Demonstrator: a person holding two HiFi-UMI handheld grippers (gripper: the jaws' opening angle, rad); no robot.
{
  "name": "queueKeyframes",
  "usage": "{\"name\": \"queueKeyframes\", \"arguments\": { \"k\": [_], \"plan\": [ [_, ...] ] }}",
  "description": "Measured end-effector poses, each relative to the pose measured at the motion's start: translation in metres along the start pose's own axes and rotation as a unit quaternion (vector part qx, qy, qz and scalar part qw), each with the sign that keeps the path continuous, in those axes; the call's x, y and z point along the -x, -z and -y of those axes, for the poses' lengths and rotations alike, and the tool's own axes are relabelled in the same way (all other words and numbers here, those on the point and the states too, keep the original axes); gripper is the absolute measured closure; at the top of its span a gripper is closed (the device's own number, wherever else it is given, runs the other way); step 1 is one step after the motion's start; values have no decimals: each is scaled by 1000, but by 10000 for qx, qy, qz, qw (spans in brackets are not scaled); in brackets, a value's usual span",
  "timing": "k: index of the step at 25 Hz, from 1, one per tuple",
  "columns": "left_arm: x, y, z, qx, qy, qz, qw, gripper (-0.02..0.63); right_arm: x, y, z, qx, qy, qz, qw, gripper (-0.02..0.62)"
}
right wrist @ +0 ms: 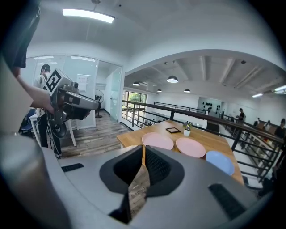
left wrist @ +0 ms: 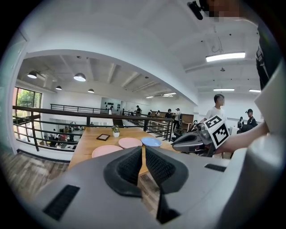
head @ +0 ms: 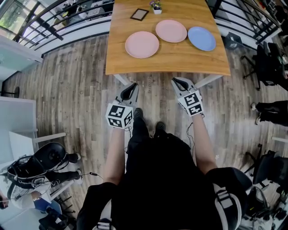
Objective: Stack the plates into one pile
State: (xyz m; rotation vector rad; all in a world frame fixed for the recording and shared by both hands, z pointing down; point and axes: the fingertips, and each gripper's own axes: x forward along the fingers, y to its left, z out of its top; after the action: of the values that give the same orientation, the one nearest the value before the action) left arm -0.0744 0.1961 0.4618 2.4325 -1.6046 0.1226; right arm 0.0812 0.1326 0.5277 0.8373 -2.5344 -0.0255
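Three plates lie apart on the wooden table [head: 166,63]: a pink plate [head: 141,44] at the left, a second pink plate [head: 171,30] behind it in the middle, and a blue plate [head: 201,38] at the right. The same row shows in the left gripper view as pink [left wrist: 105,150], pink [left wrist: 130,142], blue [left wrist: 151,142], and in the right gripper view as pink [right wrist: 157,141], pink [right wrist: 191,147], blue [right wrist: 220,162]. My left gripper [head: 132,88] and right gripper [head: 179,82] hang short of the table's near edge, over the floor. Both are shut with nothing between the jaws.
A small framed picture [head: 139,14] and a little potted plant [head: 156,6] stand at the table's far side. Black railings [head: 67,18] run behind the table. A backpack [head: 38,164] lies on the floor at the left, and office chairs [head: 265,63] stand at the right.
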Motion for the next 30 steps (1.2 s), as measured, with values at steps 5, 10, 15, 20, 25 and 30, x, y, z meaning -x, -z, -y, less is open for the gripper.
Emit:
{"name": "queueKeyframes", "arguments": {
  "k": [5,10,15,20,25,30],
  "plan": [
    [1,2,3,-90,-49,1,9999,580,3,-4,-4,54,-64,46,10000,518],
    [3,2,3,-89,3,2,10000,462,6,-9,-8,47,-43,218,9997,388],
    [0,3,10,-150,80,-29,9999,376,11,-13,-6,68,29,371,9993,280],
    [-1,4,13,-130,148,-32,9998,365,12,-10,-6,51,53,336,9994,270],
    [1,2,9,-106,147,-12,9998,364,9,-6,-7,-1,97,282,9996,273],
    [0,3,-1,-63,159,-42,9998,364,2,-10,-7,-24,115,236,9997,273]
  ]
}}
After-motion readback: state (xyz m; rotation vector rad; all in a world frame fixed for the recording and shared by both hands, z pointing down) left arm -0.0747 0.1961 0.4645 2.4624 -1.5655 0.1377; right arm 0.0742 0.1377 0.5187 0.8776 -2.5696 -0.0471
